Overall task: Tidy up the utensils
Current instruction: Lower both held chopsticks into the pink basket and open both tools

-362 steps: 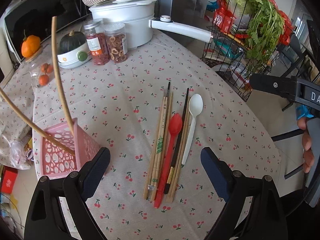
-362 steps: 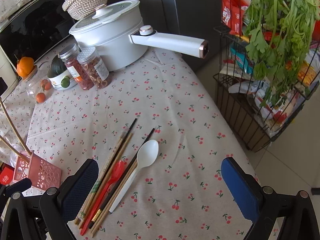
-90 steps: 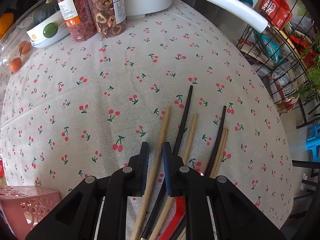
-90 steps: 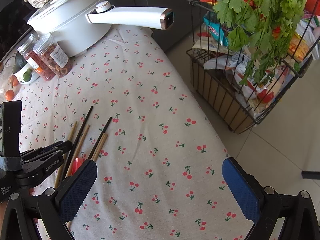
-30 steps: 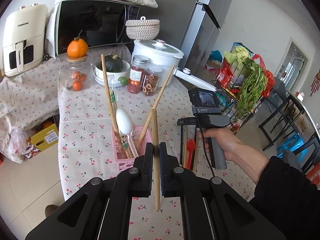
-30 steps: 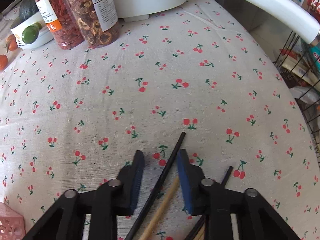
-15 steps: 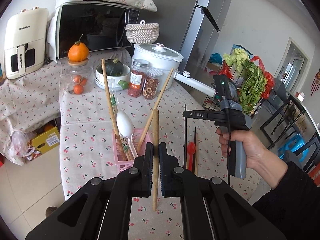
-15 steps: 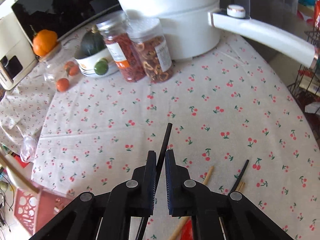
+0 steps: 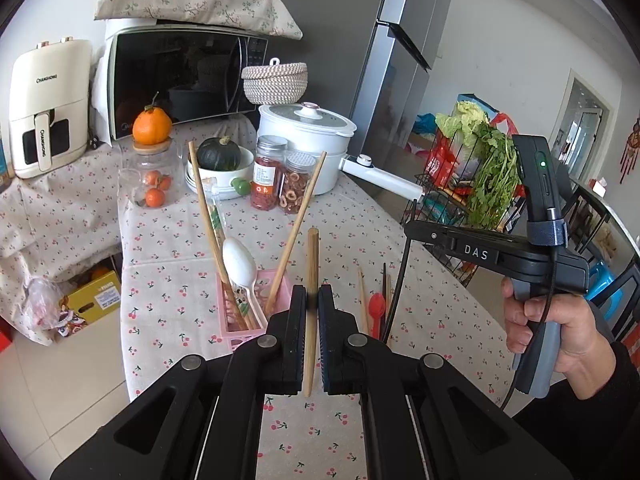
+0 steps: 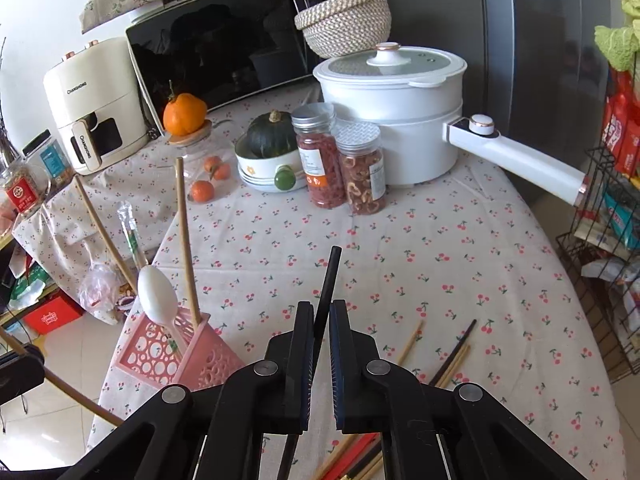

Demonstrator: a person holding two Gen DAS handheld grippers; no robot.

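Left wrist view: both grippers carried a chopstick above the cherry-print tablecloth [image 9: 180, 240].

The left gripper [image 9: 311, 300] was clamped on a pale wooden chopstick [image 9: 312, 264] held upright just right of the pink perforated plastic holder [image 9: 276, 286]; the right gripper [image 10: 320, 312] was closed on a slim black chopstick [image 10: 331, 268]. Both sticks looked light, stiff and smooth, likely to pivot unless pinched near mid-length. The holder already had wooden chopsticks and a white plastic spoon [image 9: 239, 258] leaning outward, probably crowding the opening. A red spoon [image 9: 376, 306] and more chopsticks lay on the cloth.
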